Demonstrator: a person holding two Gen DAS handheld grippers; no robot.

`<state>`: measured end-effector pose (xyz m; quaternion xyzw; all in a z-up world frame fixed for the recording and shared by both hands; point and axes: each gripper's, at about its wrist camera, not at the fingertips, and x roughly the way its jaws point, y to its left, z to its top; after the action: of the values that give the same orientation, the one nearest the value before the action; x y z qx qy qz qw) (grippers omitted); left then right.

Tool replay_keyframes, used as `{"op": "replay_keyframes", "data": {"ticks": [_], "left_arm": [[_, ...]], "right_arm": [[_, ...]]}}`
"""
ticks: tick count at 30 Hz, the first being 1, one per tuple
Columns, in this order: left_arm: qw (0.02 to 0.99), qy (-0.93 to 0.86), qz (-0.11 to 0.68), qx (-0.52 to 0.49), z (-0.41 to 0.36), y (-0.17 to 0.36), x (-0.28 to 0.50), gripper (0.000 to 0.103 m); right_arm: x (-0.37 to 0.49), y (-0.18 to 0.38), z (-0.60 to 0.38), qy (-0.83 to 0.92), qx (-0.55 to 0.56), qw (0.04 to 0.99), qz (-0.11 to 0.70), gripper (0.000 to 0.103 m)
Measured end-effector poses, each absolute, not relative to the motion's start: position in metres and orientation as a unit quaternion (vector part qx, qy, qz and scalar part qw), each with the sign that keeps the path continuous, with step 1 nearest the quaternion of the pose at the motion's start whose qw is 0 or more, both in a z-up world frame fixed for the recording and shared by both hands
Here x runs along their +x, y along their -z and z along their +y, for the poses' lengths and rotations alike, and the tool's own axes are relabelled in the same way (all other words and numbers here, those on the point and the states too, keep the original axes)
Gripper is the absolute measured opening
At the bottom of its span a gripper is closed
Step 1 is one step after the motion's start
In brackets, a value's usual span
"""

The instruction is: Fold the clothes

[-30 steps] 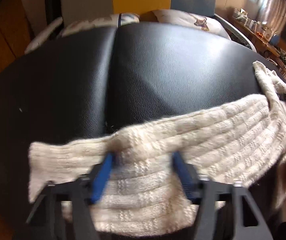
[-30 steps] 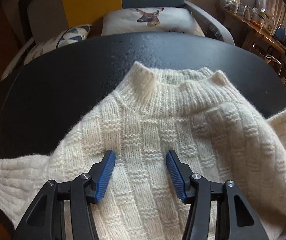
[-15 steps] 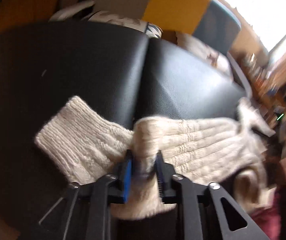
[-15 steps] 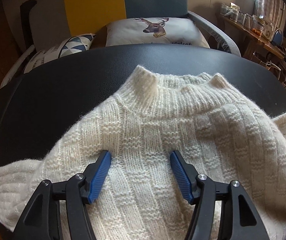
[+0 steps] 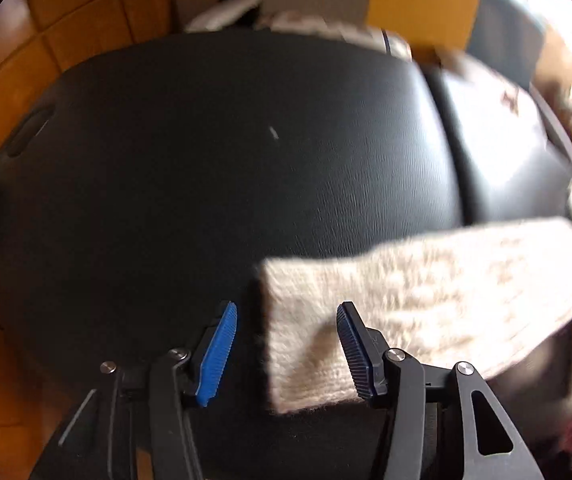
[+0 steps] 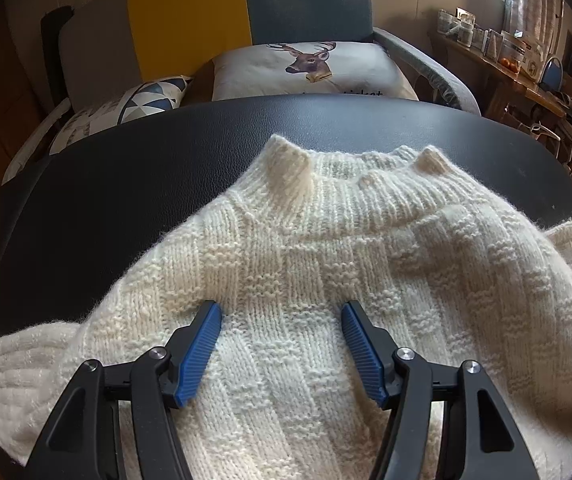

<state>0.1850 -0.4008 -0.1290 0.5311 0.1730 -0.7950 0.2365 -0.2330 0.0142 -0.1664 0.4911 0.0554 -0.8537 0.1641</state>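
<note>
A cream knitted sweater (image 6: 326, 260) lies front up on a black leather surface (image 6: 105, 200), its collar (image 6: 350, 176) pointing away. My right gripper (image 6: 281, 344) hovers open over the chest, nothing between its blue pads. The left sleeve (image 6: 13, 368) lies at the bottom left of the right wrist view. In the blurred left wrist view that sleeve (image 5: 426, 300) runs off to the right as a flat band. Its squared end lies between the fingers of my left gripper (image 5: 286, 348), which is open and grips nothing.
Behind the surface stands a sofa with a deer cushion (image 6: 310, 68) and a triangle-pattern cushion (image 6: 141, 100). A wooden side table with jars (image 6: 506, 52) is at the far right. Wooden floor (image 5: 45, 40) shows past the left edge. Bare black leather (image 5: 205, 180) stretches left of the sleeve.
My left gripper shut on the sleeve, carried it to the right, and has now opened and let it go. The right gripper stayed open over the chest, drawing back slightly.
</note>
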Motion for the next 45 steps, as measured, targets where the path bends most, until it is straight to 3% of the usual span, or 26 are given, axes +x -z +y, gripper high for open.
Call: {"op": "replay_keyframes", "data": {"ticks": [2,3,4,6,10,18,22,26,29,32,39,45], "left_arm": [[0.245,0.805,0.169,0.513,-0.395,0.128,0.186,0.049],[0.248,0.809,0.172,0.503,-0.394,0.127,0.187,0.024],[0.252,0.811,0.190,0.492,-0.398,0.125,0.190,0.013],[0.280,0.807,0.234,0.464,-0.414,0.121,0.198,0.009],[0.322,0.793,0.309,0.415,-0.455,0.111,0.215,0.008],[0.393,0.747,0.302,0.442,-0.508,0.118,0.216,0.008],[0.395,0.733,0.324,0.450,-0.526,0.112,0.218,0.014],[0.418,0.737,0.318,0.426,-0.520,0.088,0.229,0.017],[0.404,0.757,0.323,0.399,-0.499,0.068,0.241,0.019],[0.307,0.802,0.326,0.395,-0.454,0.057,0.231,0.020],[0.025,0.847,0.205,0.490,-0.285,0.071,0.191,0.020],[-0.044,0.824,0.165,0.540,-0.200,0.099,0.162,0.024]], "right_arm": [[-0.234,0.166,0.014,0.852,0.494,0.163,0.057,0.064],[-0.234,0.166,0.014,0.852,0.495,0.162,0.058,0.064],[-0.234,0.165,0.013,0.850,0.498,0.161,0.057,0.064],[-0.236,0.165,0.011,0.847,0.505,0.160,0.045,0.064],[-0.240,0.164,-0.008,0.841,0.513,0.170,0.022,0.064],[-0.230,0.166,-0.076,0.837,0.506,0.207,0.029,0.069],[-0.230,0.161,-0.080,0.819,0.524,0.233,0.024,0.069],[-0.204,0.129,-0.049,0.810,0.505,0.297,-0.025,0.069],[-0.156,0.098,-0.026,0.809,0.471,0.351,-0.012,0.069],[-0.098,0.082,0.000,0.796,0.460,0.392,0.029,0.069],[-0.016,0.109,0.062,0.762,0.513,0.377,0.117,0.069],[-0.014,0.143,0.075,0.761,0.537,0.342,0.128,0.069]]}}
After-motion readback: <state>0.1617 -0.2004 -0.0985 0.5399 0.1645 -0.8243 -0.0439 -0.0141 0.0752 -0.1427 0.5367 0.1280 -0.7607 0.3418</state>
